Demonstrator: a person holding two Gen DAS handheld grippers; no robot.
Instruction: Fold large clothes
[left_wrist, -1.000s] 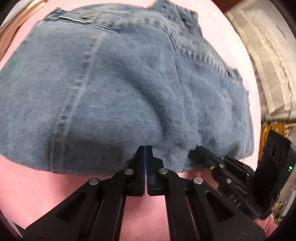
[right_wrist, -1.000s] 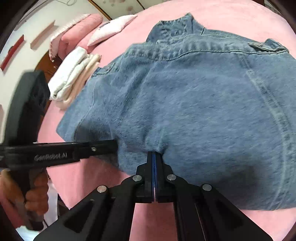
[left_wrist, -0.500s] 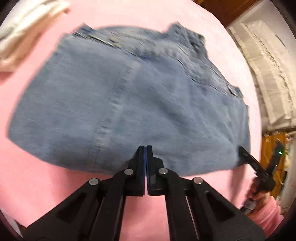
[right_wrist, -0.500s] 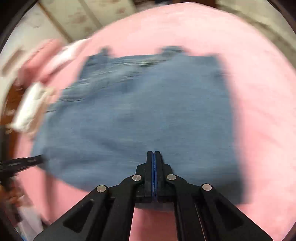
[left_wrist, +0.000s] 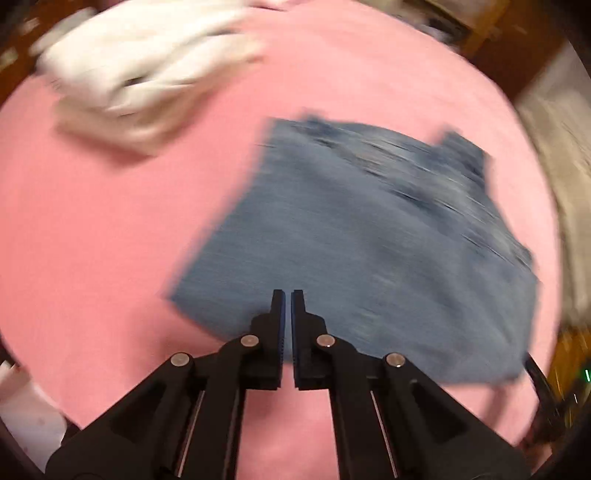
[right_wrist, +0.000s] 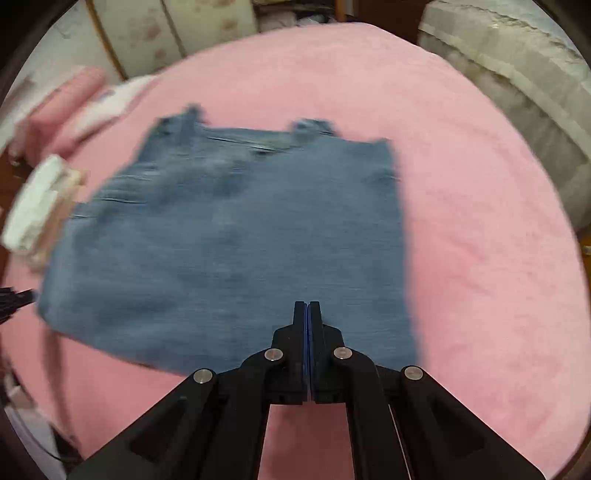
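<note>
a folded denim jacket (left_wrist: 369, 243) lies flat on a pink bed cover (left_wrist: 110, 240), forming a rough rectangle with its collar and seams along the far edge. in the left wrist view it fills the middle and the 3 o'clock side of the picture; in the right wrist view the same jacket (right_wrist: 236, 243) sits at the centre and runs toward 9 o'clock, with bare pink cover (right_wrist: 480, 258) from 1 to 5 o'clock.

the left gripper (left_wrist: 288, 295) points steeply down over the near edge of the jacket, its jaws drawn together with only a thin slit between the blue pads, and nothing is caught in them. the right gripper (right_wrist: 307, 306) hangs likewise over the near edge at about 6 o'clock, jaws pressed fully together and empty.

a stack of white folded clothes (left_wrist: 140, 74) rests on the cover at 11 o'clock in the left view, well apart from the jacket; in the right view that stack (right_wrist: 37, 206) sits at 9 o'clock, just beside the jacket's edge. both pictures are smeared by motion, so the finer stitching cannot be made out.
</note>
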